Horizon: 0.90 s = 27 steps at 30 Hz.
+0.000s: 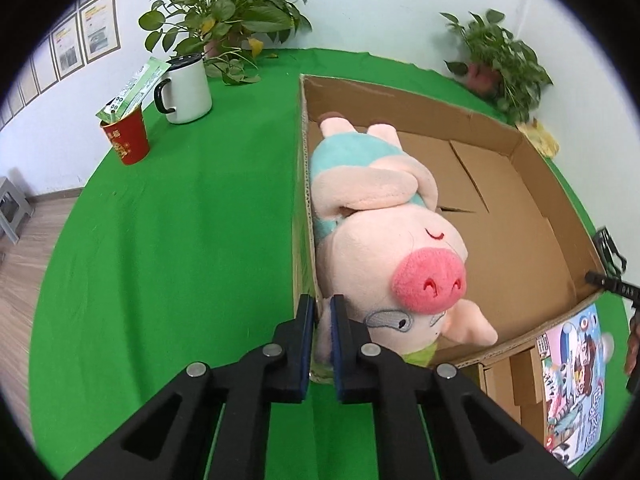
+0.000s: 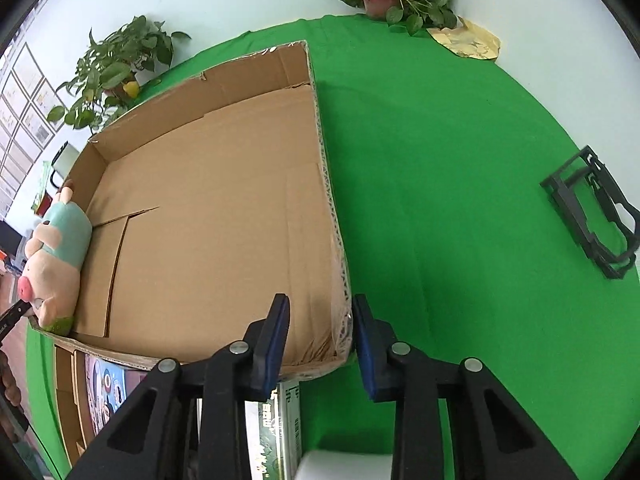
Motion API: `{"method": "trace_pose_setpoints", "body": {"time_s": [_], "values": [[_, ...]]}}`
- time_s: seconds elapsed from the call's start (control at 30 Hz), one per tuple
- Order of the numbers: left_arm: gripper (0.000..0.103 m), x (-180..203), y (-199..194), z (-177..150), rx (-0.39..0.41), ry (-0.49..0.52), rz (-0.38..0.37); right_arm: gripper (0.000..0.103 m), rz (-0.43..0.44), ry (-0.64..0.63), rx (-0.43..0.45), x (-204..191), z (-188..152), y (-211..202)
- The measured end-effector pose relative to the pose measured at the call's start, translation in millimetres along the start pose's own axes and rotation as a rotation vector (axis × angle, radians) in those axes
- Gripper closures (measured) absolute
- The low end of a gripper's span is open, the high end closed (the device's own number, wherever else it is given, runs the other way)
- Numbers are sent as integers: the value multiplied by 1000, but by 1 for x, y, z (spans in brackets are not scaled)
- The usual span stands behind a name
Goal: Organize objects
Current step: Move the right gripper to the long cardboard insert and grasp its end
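A pink plush pig point(image 1: 384, 236) in a teal shirt lies inside an open cardboard box point(image 1: 532, 216), against its left wall. My left gripper point(image 1: 322, 312) is shut on the pig's ear at the box's near left corner. In the right wrist view the pig point(image 2: 52, 256) lies at the box's far left side, and the box floor point(image 2: 208, 220) is otherwise bare. My right gripper point(image 2: 320, 320) is open and empty, its fingers astride the box's near right corner.
A green cloth point(image 1: 180, 240) covers the table. A white mug point(image 1: 186, 90), a red cup with packets point(image 1: 126, 138) and potted plants point(image 1: 224, 16) stand at the back. A black frame point(image 2: 592, 212) lies on the right. A green package point(image 2: 276, 432) and printed flap point(image 1: 576, 380) sit near the front.
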<state>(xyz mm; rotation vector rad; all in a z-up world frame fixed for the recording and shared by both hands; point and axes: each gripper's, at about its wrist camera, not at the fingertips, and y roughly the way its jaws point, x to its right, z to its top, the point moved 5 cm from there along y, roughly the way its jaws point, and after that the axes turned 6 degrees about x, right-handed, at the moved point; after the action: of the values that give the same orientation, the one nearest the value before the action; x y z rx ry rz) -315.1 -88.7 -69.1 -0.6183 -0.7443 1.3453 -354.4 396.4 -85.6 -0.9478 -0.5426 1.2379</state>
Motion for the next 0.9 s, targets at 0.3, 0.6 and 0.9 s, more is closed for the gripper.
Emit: {"method": "trace_pose_setpoints", "body": {"time_s": [0.3,0.6,0.9], "values": [[94,3,-33,-33,17,11,55,73,25,-22,-9,18,-66,-34],[8,33,-153,-45,404,77,98,0,-63,-185,315,-17,-102,-140],[0,93,-221,-109,517,-1,-33,0,78,-247,373,-73,-208,-202]]}}
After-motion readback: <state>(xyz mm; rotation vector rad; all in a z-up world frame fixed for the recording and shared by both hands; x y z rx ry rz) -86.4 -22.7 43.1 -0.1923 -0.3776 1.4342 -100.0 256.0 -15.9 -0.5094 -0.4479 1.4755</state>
